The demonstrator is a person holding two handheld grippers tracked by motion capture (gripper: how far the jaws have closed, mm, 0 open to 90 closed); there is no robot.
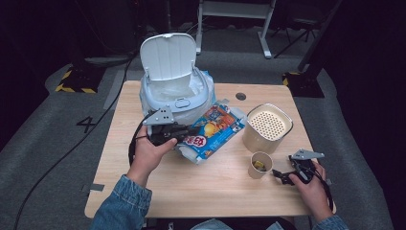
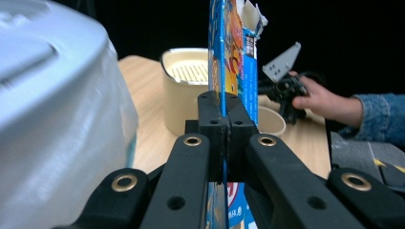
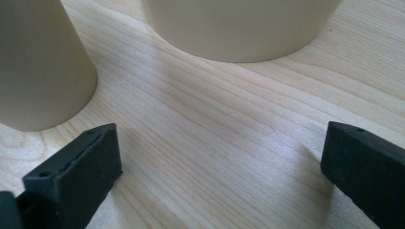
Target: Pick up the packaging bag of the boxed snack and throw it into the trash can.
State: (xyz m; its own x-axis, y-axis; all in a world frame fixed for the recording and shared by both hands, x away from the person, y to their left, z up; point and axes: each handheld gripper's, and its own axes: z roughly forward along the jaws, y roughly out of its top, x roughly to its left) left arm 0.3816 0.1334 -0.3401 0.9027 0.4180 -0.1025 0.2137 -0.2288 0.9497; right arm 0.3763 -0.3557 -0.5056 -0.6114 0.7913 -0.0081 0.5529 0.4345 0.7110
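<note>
A colourful blue snack box (image 1: 215, 130) with a torn-open end hangs tilted above the table beside a white bin (image 1: 176, 93) whose lid stands up. My left gripper (image 1: 187, 132) is shut on the box's near edge; in the left gripper view the pads (image 2: 224, 125) pinch the thin cardboard (image 2: 229, 52). My right gripper (image 1: 280, 176) rests low over the wooden table (image 1: 191, 187) at the right, jaws open and wide apart (image 3: 219, 167), nothing between them. A small beige cup (image 1: 260, 164) stands just left of it.
A larger beige container with a perforated top (image 1: 267, 127) stands behind the cup. The bin is lined with a clear bag. Bare tabletop lies at the front and left. A dark floor with cables surrounds the table.
</note>
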